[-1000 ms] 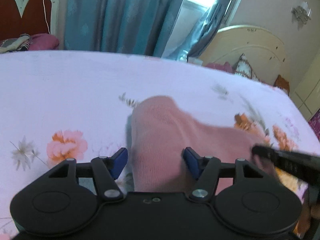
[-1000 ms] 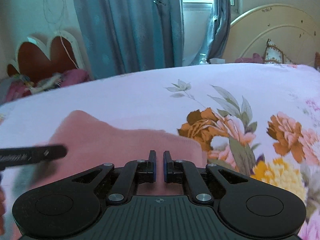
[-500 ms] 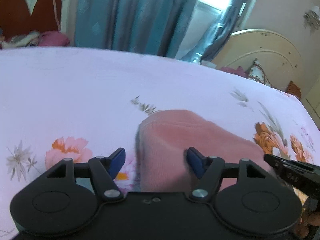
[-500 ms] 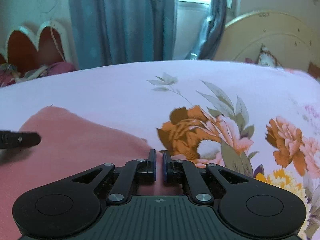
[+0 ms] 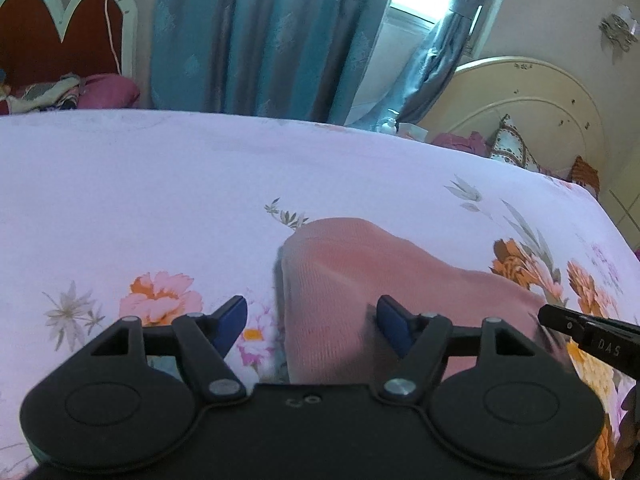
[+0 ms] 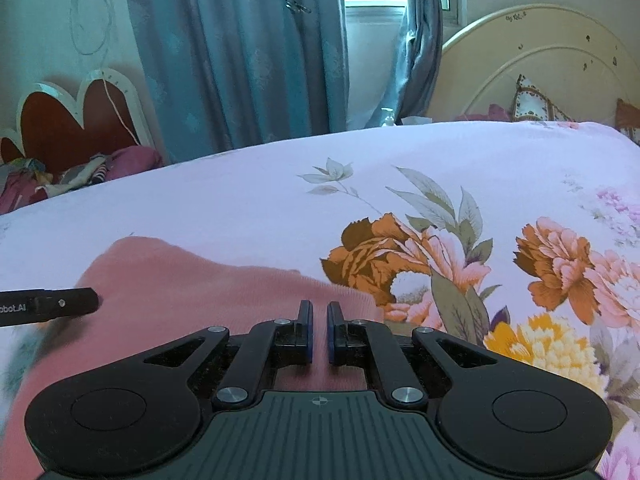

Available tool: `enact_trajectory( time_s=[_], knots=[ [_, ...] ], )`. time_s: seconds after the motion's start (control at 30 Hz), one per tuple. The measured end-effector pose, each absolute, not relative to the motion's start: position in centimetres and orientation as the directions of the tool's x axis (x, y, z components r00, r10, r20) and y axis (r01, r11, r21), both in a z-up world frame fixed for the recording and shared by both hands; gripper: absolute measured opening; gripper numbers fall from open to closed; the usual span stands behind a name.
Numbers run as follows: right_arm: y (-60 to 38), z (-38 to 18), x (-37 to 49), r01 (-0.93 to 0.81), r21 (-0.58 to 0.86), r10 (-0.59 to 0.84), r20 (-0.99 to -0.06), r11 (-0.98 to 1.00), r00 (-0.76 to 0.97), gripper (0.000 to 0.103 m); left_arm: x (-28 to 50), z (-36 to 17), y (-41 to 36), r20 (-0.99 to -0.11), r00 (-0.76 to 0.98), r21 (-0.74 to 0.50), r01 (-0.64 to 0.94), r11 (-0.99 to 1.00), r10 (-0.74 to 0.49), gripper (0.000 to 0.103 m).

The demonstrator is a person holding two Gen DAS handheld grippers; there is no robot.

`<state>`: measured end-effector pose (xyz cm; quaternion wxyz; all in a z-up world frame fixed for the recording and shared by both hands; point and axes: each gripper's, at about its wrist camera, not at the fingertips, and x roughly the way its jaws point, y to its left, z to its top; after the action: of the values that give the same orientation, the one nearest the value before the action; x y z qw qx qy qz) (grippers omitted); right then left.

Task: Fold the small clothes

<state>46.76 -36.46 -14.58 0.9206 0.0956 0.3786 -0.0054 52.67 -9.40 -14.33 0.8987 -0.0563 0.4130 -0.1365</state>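
Two grippers sit low over the pink knit garment (image 5: 360,280), which lies on the floral bedsheet (image 5: 140,184) with its far edge humped up into a loose ridge. Your left gripper (image 5: 312,316) has its blue fingers (image 5: 230,318) spread wide, straddling the garment's left edge and grasping nothing. Your right gripper (image 6: 319,330) has its fingers (image 6: 305,328) drawn almost together with a narrow slit between; cloth shows below them, but you cannot tell from here whether any of it is pinched.

The risk, as I judge it: if you clench the left fingers where they are, they may catch only the top layer, or take sheet along with the knit, and the fold will drag crooked. If the right side holds nothing and you lift, one corner rises alone and the hump collapses into a bunch. The soft knit will likely stretch and not slide, so uneven pulls would skew the edge.

Against a second ago, the garment sits further ahead in both views, its hump more clearly outlined, and the right gripper's tip reaches less far into the left view. Finger spacing is unchanged on both.
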Motion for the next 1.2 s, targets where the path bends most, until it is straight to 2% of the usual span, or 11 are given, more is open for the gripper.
enact_trajectory(
  time_s=[0.03,0.07,0.1,0.13,0.3,0.43,0.47,0.7,0.77,1.03,1.2],
  knots=[
    [-36.4,-14.3,46.4,0.081,0.177,0.066,-0.694,0.981,0.717,0.027,52.4,-14.1,-9.4,-0.725,0.622,-0.214,0.204,0.955,-0.296,0.071],
    [-36.3,-14.1,46.0,0.081,0.177,0.064,-0.687,0.981,0.724,0.073,52.1,-13.9,-9.3,-0.723,0.622,-0.217,0.208,0.954,-0.3,0.071],
    [-36.1,-13.7,45.5,0.082,0.168,0.052,-0.667,0.982,0.743,0.088,51.9,-13.7,-9.3,-0.723,0.622,-0.218,0.208,0.954,-0.301,0.071],
    [-35.9,-13.4,44.9,0.067,0.153,0.049,-0.647,0.986,0.761,0.09,51.6,-13.5,-9.2,-0.721,0.623,-0.221,0.208,0.953,-0.304,0.071],
    [-35.2,-12.0,42.8,0.022,0.133,0.067,-0.628,0.991,0.775,0.081,49.3,-12.6,-8.8,-0.707,0.633,-0.208,0.24,0.948,-0.315,0.07],
    [-34.8,-11.8,40.8,-0.029,0.159,0.126,-0.644,0.987,0.754,0.044,46.7,-12.5,-8.5,-0.7,0.636,-0.191,0.272,0.943,-0.325,0.065],
    [-34.5,-12.0,40.3,-0.044,0.165,0.143,-0.656,0.985,0.741,0.042,46.0,-12.6,-8.5,-0.698,0.638,-0.185,0.278,0.943,-0.325,0.064],
    [-32.7,-15.0,37.4,-0.09,0.059,0.104,-0.731,0.994,0.674,0.041,43.3,-14.2,-8.5,-0.704,0.638,-0.181,0.263,0.948,-0.311,0.054],
    [-33.2,-15.9,37.0,-0.091,0.019,0.075,-0.736,0.996,0.672,0.027,43.2,-14.2,-8.7,-0.702,0.642,-0.176,0.263,0.949,-0.308,0.054],
    [-33.6,-14.5,32.6,-0.142,0.066,0.144,-0.736,0.988,0.662,0.027,39.6,-13.2,-8.0,-0.697,0.634,-0.196,0.28,0.94,-0.334,0.051],
    [-33.8,-16.0,30.7,-0.164,0.035,0.134,-0.753,0.986,0.645,0.027,38.3,-15.1,-8.6,-0.755,0.56,-0.209,0.288,0.935,-0.341,0.053]
  ],
)
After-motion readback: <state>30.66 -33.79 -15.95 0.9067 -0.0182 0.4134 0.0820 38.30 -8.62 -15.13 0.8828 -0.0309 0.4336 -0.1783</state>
